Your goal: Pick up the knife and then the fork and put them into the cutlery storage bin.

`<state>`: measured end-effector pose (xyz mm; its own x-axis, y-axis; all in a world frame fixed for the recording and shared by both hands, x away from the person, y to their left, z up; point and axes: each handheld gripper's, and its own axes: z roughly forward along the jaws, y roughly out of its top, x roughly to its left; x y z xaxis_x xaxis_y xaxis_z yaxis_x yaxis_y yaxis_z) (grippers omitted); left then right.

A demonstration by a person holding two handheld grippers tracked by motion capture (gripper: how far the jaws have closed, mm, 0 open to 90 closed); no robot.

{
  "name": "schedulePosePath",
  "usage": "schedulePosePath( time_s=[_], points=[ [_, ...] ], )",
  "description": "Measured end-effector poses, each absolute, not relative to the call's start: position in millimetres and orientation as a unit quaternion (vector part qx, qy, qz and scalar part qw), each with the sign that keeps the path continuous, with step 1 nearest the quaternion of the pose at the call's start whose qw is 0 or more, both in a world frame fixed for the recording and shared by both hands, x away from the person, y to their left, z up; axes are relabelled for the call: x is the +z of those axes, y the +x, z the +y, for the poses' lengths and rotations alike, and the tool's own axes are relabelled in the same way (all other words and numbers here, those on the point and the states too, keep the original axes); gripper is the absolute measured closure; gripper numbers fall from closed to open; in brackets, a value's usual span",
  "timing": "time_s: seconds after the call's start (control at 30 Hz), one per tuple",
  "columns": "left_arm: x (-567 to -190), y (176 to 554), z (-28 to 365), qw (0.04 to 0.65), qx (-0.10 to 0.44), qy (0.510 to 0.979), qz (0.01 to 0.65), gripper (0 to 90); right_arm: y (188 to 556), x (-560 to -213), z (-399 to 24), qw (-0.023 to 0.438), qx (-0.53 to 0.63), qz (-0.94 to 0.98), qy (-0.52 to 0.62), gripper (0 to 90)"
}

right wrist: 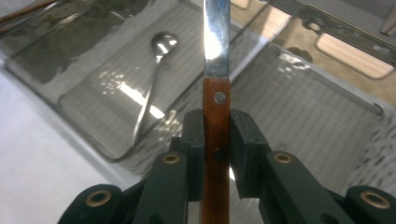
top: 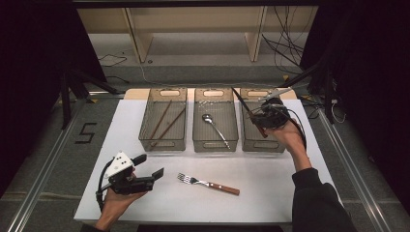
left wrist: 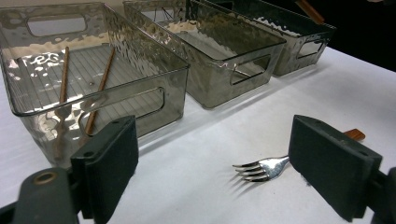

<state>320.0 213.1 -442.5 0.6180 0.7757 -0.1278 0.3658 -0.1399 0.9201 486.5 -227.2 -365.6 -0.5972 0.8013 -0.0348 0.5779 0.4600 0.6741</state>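
The white table (top: 270,188) carries three clear bins (top: 163,121) and a fork (top: 208,183).

- The left tongs (top: 153,166) are at the lower left of the high view, held from below by the left hand (top: 118,197), lying about level with the jaws wide apart.
- The right tongs (top: 256,113) are at the upper right, raised by the right hand (top: 288,133); the forearm has a dark sleeve.
- Their jaws are closed on a knife (right wrist: 216,100) handle.
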Motion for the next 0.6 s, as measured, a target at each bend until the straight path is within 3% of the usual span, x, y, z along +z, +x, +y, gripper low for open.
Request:
schedulePosePath(
  time_s=[0.6],
  points=[
    [-442.5, 320.1, 213.0, 0.526, 0.195, 0.730, 0.391, 15.8, 509.0, -383.3, -246.8, 0.173, 0.288, 0.800, 0.497, 77.3]
  ],
)
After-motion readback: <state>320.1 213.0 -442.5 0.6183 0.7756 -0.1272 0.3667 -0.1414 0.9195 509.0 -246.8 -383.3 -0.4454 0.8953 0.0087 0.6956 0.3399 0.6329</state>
